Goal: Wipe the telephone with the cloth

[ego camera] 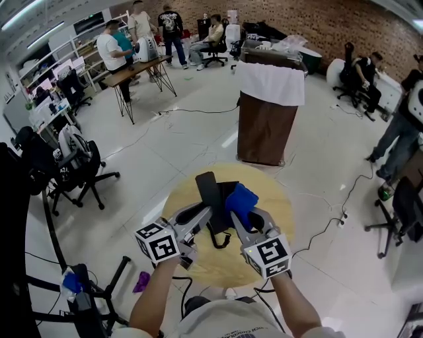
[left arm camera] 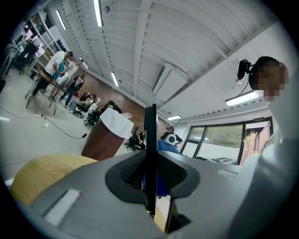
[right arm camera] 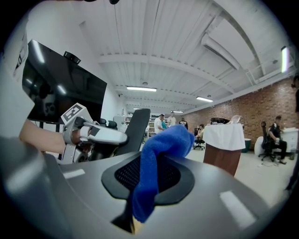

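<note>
Right gripper (ego camera: 233, 214) over round table (ego camera: 277, 198), brick wall (ego camera: 317, 26)

A brick wall (ego camera: 330, 23) is seen beyond a glossy pale floor (ego camera: 192, 138); a brown cabinet (ego camera: 263, 135) is draped in white, and strip lights (left arm camera: 98, 11) are mounted overhead.

Open lab: brick wall (ego camera: 330, 26), office chairs (ego camera: 82, 173)

Over the table (ego camera: 281, 198), the left gripper (ego camera: 205, 215) holds the telephone (ego camera: 208, 187), the right gripper (ego camera: 236, 216) the cloth (ego camera: 242, 199) beside it.
</note>
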Demonstrator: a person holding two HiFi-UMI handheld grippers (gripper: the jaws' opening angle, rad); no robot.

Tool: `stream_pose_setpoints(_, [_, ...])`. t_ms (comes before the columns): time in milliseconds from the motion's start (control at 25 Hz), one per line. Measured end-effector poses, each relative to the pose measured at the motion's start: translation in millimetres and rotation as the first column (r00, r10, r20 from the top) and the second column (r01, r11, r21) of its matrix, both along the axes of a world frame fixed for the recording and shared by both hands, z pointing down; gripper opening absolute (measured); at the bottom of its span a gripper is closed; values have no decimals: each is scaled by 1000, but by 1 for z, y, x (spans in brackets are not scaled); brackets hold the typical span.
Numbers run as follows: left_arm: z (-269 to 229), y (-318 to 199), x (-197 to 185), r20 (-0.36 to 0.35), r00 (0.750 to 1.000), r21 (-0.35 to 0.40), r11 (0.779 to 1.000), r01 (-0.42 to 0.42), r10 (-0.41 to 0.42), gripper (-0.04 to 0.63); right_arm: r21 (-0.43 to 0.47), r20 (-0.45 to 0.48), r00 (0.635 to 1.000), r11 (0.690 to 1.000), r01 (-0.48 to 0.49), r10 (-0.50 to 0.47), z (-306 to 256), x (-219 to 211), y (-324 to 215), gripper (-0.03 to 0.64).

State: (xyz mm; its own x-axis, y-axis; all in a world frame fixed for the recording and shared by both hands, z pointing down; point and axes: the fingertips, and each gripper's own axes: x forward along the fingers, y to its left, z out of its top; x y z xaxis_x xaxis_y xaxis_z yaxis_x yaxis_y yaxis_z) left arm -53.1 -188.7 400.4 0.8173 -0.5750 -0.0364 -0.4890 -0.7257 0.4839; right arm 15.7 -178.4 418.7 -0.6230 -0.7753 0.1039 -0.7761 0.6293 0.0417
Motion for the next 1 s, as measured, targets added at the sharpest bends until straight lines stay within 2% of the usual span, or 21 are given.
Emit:
stream_pose_setpoints(280, [-12,-5,-5,-11,1000,-4,1000,6,-6,63,-48,18,1000,999,14,-13,17,-4,8,61])
stream_pose_setpoints(440, [-13,-1,1,-19,996,-19,996,-84,83,63,-151,127,990,985,84,-65,32,-3,7,61])
stream_pose_setpoints(640, [-13,7,7,-38,986,-36,986,-163,162,63,-271,287,946,935,230,-150,42,-9,3,61])
stream_pose_setpoints(760, [-8,9,11,-31,983,-45,982,-182,181,63,-294,326,931,918,264,-164,42,-10,1,61])
stream_pose_setpoints(1000, [2,13,10,-34,980,-70,977,-200,199,63,-290,388,906,910,297,-172,30,-12,-3,61])
